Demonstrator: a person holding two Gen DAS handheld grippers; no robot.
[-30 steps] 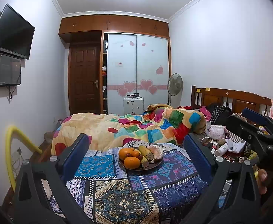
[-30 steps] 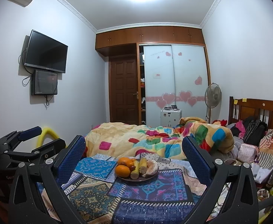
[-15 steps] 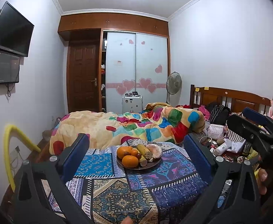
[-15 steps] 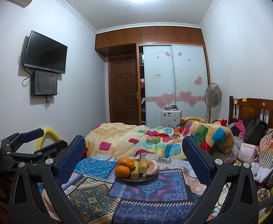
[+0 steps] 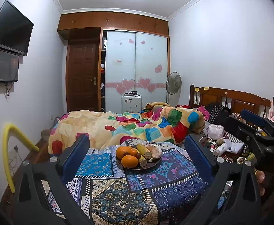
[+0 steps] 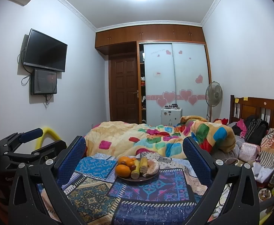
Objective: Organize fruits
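Fruits point(image 5: 137, 154) lie heaped on one dark plate point(image 5: 152, 166) that stands on the patterned cloth point(image 5: 118, 196), toward the cloth's far edge and roughly midway between its side edges. This fits either fruit already gathered or fruit waiting to be sorted; the frames do not settle which.

Contents, as far as visible: two oranges point(image 5: 129, 161), a small reddish fruit between them, two yellow-green bananas point(image 5: 143, 151) and a pale, rough-skinned lump point(image 5: 154, 151) at the plate's right rim.

Handling, by judgement: the oranges are firm, round and likely to roll; grip across the widest part with moderate force. The bananas are soft under the skin and bruise easily; take one at mid-length, across its short width. The pale lump's nature cannot be told.

Orientation: the bananas lie side by side, long axes running from the plate's near rim toward its far rim, cut ends toward the near edge of the cloth.

Left gripper point(image 5: 137, 157): jaws spread wide, nothing between them, short of the plate. Right gripper point(image 6: 135, 155): likewise wide apart and holding nothing. Each is partly seen in the other's view.
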